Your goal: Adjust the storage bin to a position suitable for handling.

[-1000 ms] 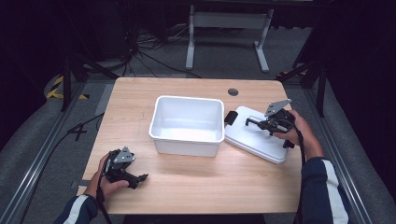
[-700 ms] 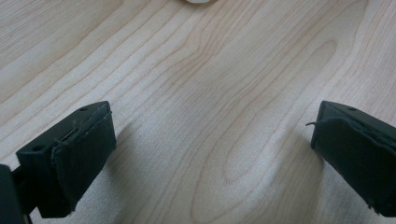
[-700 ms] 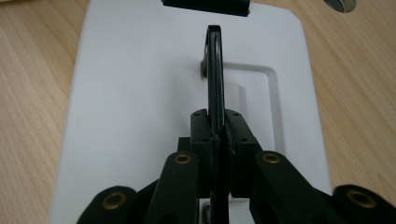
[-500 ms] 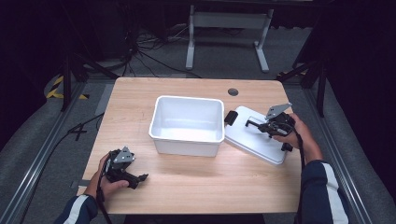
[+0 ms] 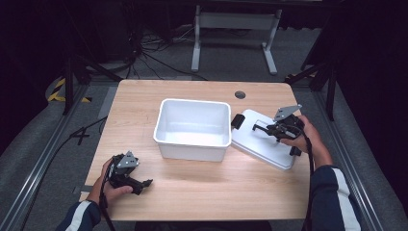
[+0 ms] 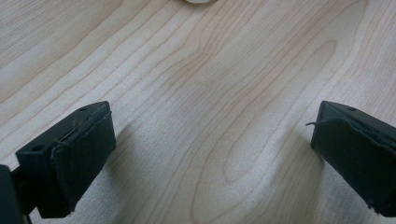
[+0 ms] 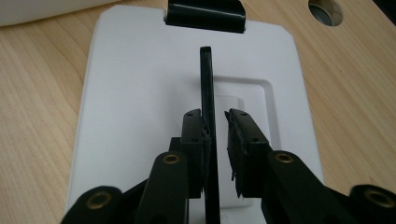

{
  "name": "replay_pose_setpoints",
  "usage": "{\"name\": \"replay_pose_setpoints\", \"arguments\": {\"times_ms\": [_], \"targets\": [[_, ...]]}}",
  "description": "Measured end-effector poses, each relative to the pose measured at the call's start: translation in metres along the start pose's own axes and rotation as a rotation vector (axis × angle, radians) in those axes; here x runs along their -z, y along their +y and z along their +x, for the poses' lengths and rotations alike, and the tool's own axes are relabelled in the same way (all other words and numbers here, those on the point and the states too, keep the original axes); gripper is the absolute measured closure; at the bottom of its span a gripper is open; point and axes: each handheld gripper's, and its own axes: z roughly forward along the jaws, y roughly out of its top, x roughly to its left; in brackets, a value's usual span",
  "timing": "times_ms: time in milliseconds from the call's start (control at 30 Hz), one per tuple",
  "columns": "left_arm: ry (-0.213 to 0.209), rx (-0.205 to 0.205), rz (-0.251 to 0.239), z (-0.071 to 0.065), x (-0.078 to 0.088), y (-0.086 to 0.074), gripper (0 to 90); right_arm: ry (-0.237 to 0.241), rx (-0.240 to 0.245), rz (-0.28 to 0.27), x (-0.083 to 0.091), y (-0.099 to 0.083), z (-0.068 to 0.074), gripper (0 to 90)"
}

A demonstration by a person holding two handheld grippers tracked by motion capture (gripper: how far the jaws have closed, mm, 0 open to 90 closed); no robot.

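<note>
Between the right tongs' (image 7: 215, 140) two pads a thin black handle (image 7: 207, 93) is standing upright on the white lid (image 7: 140, 93); the jaws have just been opening, one pad is lying against the handle and a narrow gap is showing at the other, so they are no longer clamping it. Beneath these tongs (image 5: 274, 129) the lid (image 5: 262, 144) is lying flat on the counter (image 5: 207, 187), with its black clasp (image 7: 205, 15) at the far edge ahead of them. Beside the lid, toward the left tongs, the white tub (image 5: 193, 127) is sitting. Near the counter's front edge the left tongs (image 5: 139, 183) are resting with their jaws standing wide apart, gripping nothing, well apart from the lid.
</note>
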Motion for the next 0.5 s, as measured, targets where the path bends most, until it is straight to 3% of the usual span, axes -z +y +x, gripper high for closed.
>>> {"name": "replay_pose_setpoints", "arguments": {"times_ms": [300,500], "targets": [[-0.002,0.000,0.000,0.000,0.000,0.000,0.3,0.006,-0.009,-0.024,0.006,0.009,0.006,68.2],[-0.002,-0.003,-0.006,0.000,0.000,0.000,0.3,0.038,-0.028,-0.046,0.011,0.012,0.011,58.5]]}}
